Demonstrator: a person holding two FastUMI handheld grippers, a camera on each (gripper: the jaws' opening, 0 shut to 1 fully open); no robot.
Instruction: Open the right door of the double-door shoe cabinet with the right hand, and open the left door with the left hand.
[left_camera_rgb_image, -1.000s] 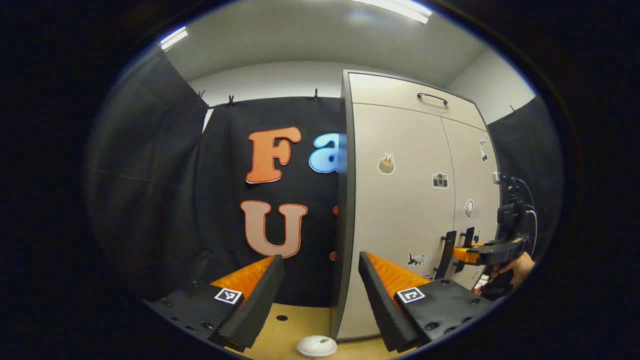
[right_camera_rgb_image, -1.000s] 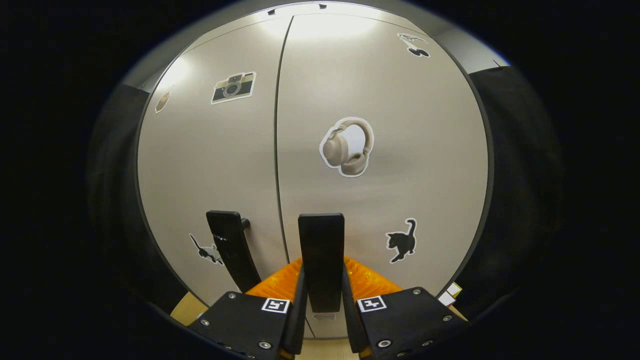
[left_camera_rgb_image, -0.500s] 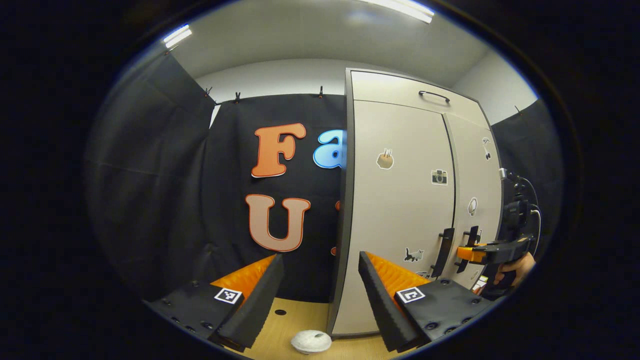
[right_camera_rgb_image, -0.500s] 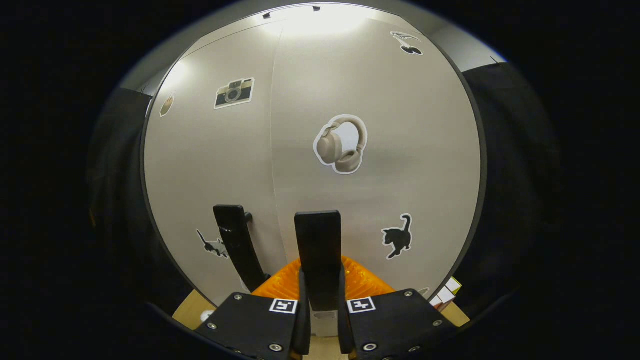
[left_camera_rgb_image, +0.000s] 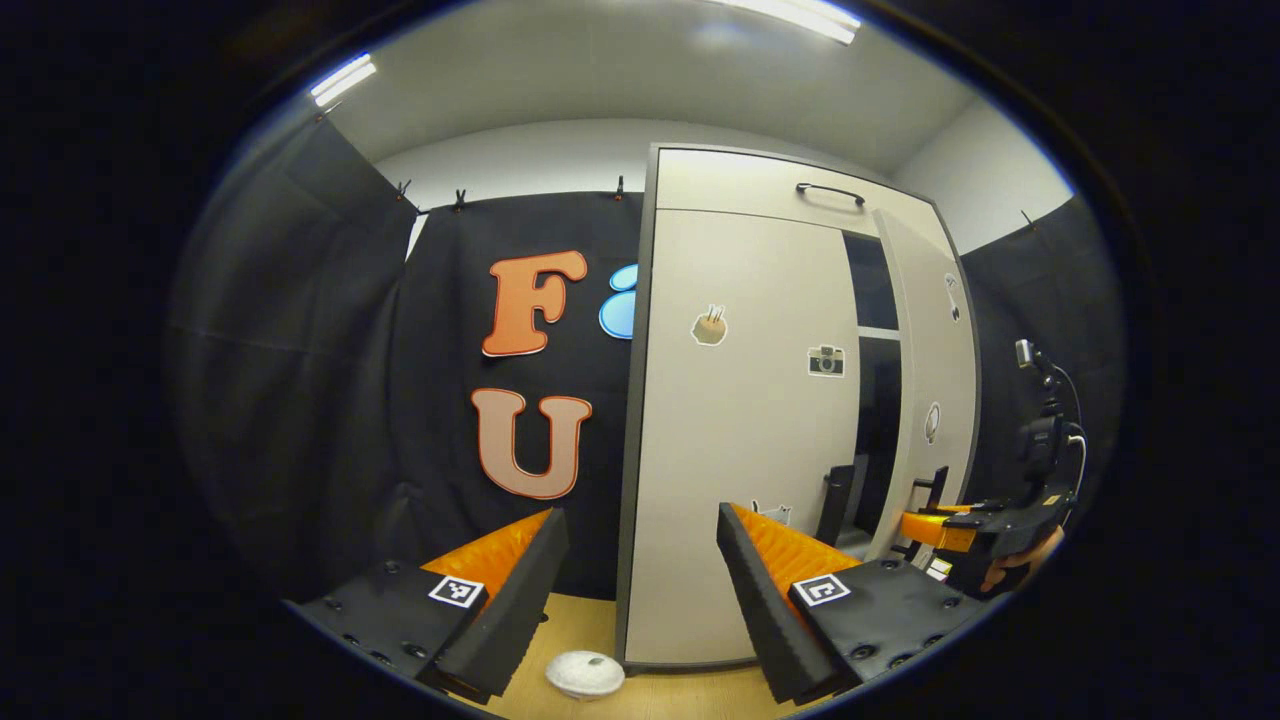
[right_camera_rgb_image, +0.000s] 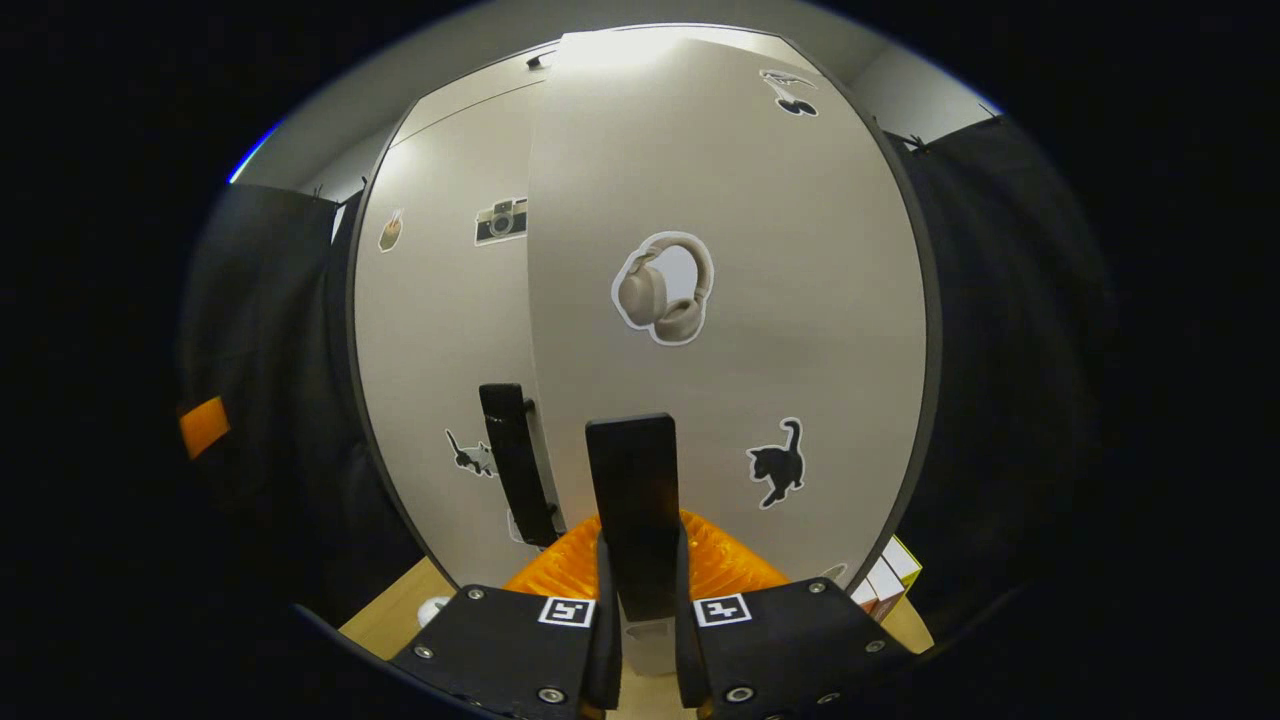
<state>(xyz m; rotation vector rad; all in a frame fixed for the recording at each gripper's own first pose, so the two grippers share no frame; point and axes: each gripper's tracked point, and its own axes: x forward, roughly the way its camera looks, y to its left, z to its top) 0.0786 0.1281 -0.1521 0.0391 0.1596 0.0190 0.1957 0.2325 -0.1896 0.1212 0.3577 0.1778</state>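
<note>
No legible text, brand or number shows on the shoe cabinet (left_camera_rgb_image: 740, 430), only picture stickers.

One tall beige double-door shoe cabinet (left_camera_rgb_image: 745, 420) w/ 2 doors: left beige door (left_camera_rgb_image: 740, 450), right beige door (right_camera_rgb_image: 730, 300), plus 1 top flap w/ 1 black bar handle (left_camera_rgb_image: 830, 192). 2 black vertical door handles: left (right_camera_rgb_image: 515, 460), right (right_camera_rgb_image: 632, 520). Stickers, approx. 6: camera (right_camera_rgb_image: 500, 220), headphones (right_camera_rgb_image: 662, 300), 2 black cats (right_camera_rgb_image: 778, 462) (right_camera_rgb_image: 470, 455), 1 brown dessert-like one (left_camera_rgb_image: 709, 326), 1 dark one at top (right_camera_rgb_image: 790, 92); also 1 white round floor object (left_camera_rgb_image: 585, 673), 2 ceiling strip lights (left_camera_rgb_image: 340, 78).
</note>
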